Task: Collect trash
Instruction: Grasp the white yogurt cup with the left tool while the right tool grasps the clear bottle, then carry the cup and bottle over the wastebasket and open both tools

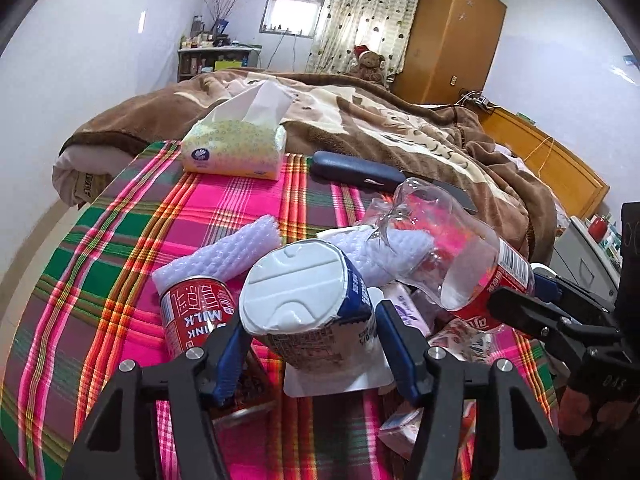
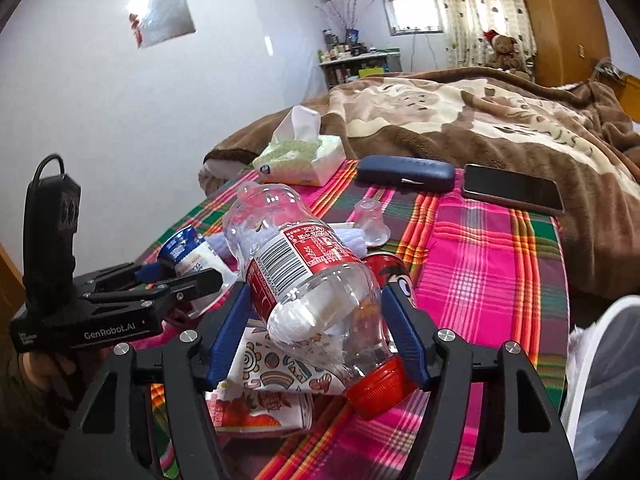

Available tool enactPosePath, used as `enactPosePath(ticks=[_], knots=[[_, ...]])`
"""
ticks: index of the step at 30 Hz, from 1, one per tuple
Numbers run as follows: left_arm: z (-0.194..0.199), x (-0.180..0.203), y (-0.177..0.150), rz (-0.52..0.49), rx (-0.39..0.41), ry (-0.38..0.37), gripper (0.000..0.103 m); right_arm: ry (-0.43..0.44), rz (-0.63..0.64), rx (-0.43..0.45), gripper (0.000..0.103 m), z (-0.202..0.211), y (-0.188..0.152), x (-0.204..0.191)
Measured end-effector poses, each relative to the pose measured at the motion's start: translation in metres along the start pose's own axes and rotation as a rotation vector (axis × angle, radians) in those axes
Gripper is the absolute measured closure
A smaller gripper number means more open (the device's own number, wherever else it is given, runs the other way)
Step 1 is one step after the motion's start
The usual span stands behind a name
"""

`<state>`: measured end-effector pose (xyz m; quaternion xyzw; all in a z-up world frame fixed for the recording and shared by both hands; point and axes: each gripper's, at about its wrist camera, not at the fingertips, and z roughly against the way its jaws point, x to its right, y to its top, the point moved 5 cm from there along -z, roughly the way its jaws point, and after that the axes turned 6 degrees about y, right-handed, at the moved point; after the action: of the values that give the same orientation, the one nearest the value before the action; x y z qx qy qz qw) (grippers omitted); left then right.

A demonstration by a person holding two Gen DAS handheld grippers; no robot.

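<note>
**plaidfan:** Starting closest in: the left hand-held gripper has its blue pads on both sides of a white yogurt-style cup, lying tipped over with its foil lid facing the camera. Looks clamped on it to me, probably because it's the top piece of the pile and easiest to lift clear.

**binday:** Agreed. The right hand-held gripper straddles the crushed clear plastic bottle, red cap towards the camera. One pad seems to touch, the other I honestly can't tell, so I wouldn't call it gripped yet. No earlier shot, so that's all I'd say.

**plaidfan:** Right beside the cup there's a red milk can, white foam wrap behind it, and snack wrappers under the bottle. All of it heaped on the plaid cloth on the bed.

**binday:** Further back: a small clear plastic cup, then the tissue pack, blue glasses case and phone. Those sit apart from the heap, so I'd guess they're keepers, not trash.

**plaidfan:** White thing at the right edge might be the bin bag. Can't be sure.
</note>
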<state>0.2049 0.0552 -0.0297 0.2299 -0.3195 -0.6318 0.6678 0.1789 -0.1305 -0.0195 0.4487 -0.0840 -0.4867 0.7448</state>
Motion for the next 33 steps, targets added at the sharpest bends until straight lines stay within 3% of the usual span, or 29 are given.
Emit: enactPosePath(ticks=[8,17,33], knots=[[0.022,0.016,0.001,-0.046,0.044,0.019,0.041,-0.016,-0.052,0.064,0.036,0.023,-0.003,0.007],[0.045,0.048,0.004,-0.087,0.079,-0.017,0.041,-0.049,-0.099,0.126,0.036,0.051,-0.006,0.022],[0.055,0.145,-0.002,-0.234,0.095,-0.088,0.041,-0.184,-0.200,0.224,0.036,0.114,-0.023,0.069]])
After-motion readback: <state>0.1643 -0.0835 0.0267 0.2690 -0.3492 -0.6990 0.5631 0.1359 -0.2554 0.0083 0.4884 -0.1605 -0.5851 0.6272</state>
